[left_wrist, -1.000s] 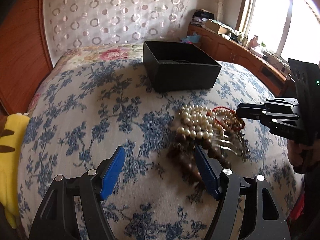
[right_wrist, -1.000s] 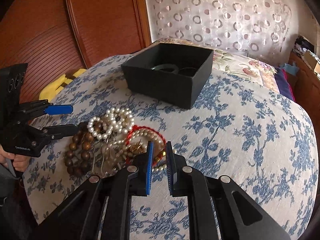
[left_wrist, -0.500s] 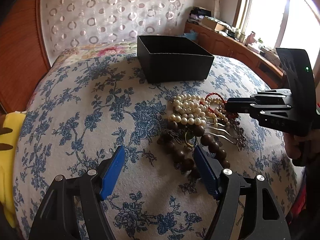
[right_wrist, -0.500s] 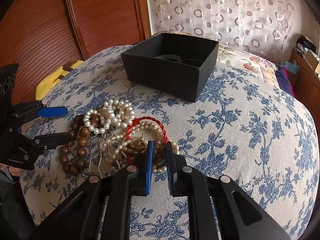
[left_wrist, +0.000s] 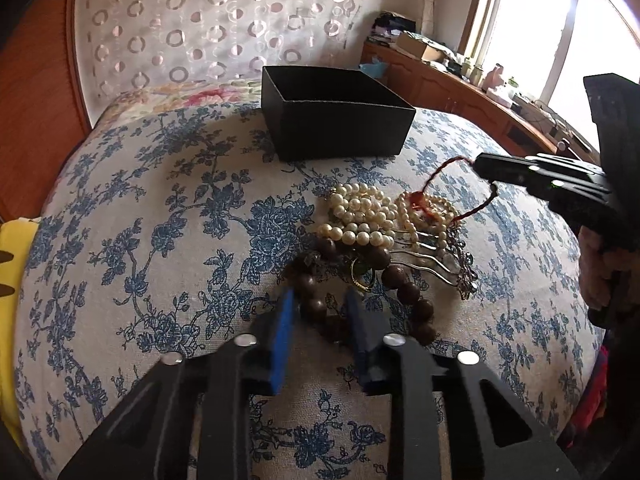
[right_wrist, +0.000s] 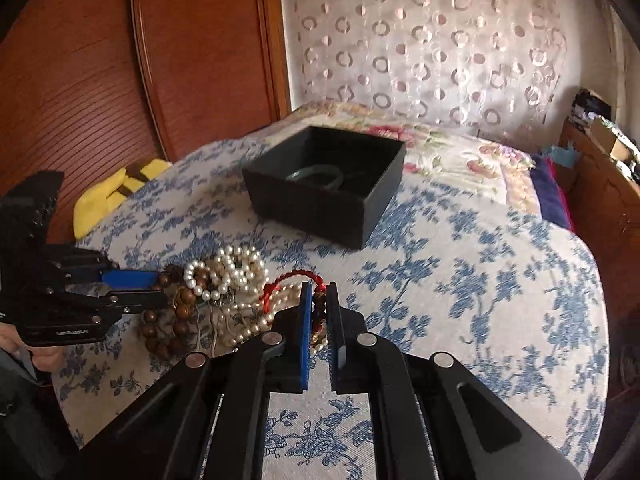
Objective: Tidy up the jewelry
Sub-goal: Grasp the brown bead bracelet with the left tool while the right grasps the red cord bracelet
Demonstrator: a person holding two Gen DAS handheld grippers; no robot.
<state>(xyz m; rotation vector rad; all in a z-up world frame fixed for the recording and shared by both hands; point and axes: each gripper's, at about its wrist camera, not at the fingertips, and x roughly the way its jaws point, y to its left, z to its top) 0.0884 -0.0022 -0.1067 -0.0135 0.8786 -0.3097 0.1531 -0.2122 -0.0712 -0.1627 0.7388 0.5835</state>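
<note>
A jewelry pile lies on the blue-flowered bedspread: white pearl strands, a brown wooden bead bracelet, silver hair combs. My left gripper is shut on the wooden bead bracelet. My right gripper is shut on a red cord bracelet and lifts it off the pile. A black open box stands beyond, with dark bangles inside.
A yellow plush toy lies at the bed's left edge. A wooden headboard and a patterned curtain are behind. A wooden dresser with clutter runs under the window on the right.
My left gripper has moved in and closed on the wooden bead bracelet. My right gripper has risen, pulling the red cord bracelet up from the pile.
</note>
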